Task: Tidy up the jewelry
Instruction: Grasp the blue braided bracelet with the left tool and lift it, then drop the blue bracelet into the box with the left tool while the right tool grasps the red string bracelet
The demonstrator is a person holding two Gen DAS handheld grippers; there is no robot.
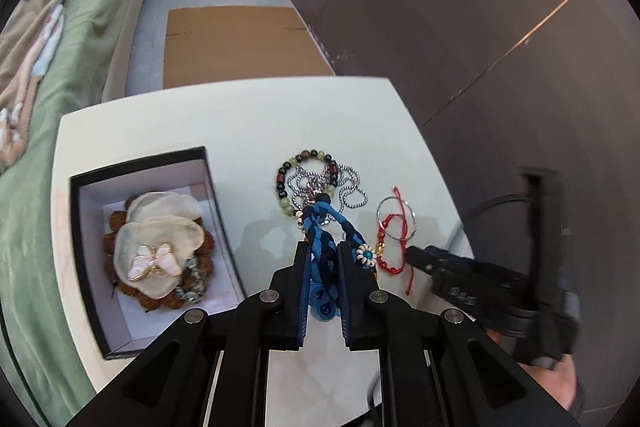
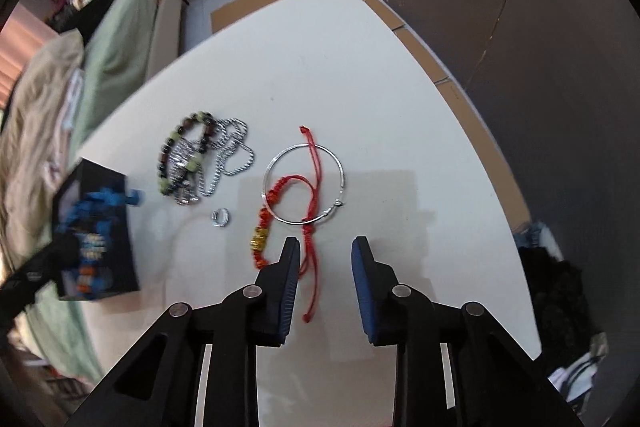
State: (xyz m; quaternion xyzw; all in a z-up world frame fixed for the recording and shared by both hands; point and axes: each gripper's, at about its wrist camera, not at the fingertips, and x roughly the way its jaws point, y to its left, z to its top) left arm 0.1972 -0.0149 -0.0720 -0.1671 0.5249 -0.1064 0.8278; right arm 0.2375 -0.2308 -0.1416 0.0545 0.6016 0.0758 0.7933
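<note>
Gripping the blue braided bracelet [image 1: 320, 247], your left gripper [image 1: 323, 251] is clenched on soft, floppy cord (hold mid-braid). Your right gripper [image 2: 325, 247] hangs released over the limp red string bracelet [image 2: 276, 223].

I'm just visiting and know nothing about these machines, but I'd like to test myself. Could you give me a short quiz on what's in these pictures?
1. True or false: the left gripper is shut on the blue braided bracelet.
2. Which item lies across the silver hoop? A) the red cord bracelet B) a watch C) a comb
3. Fill in: the butterfly brooch lies inside the black ____.

Key:
1. True; the right gripper is open over the white table.
2. A
3. box
</note>
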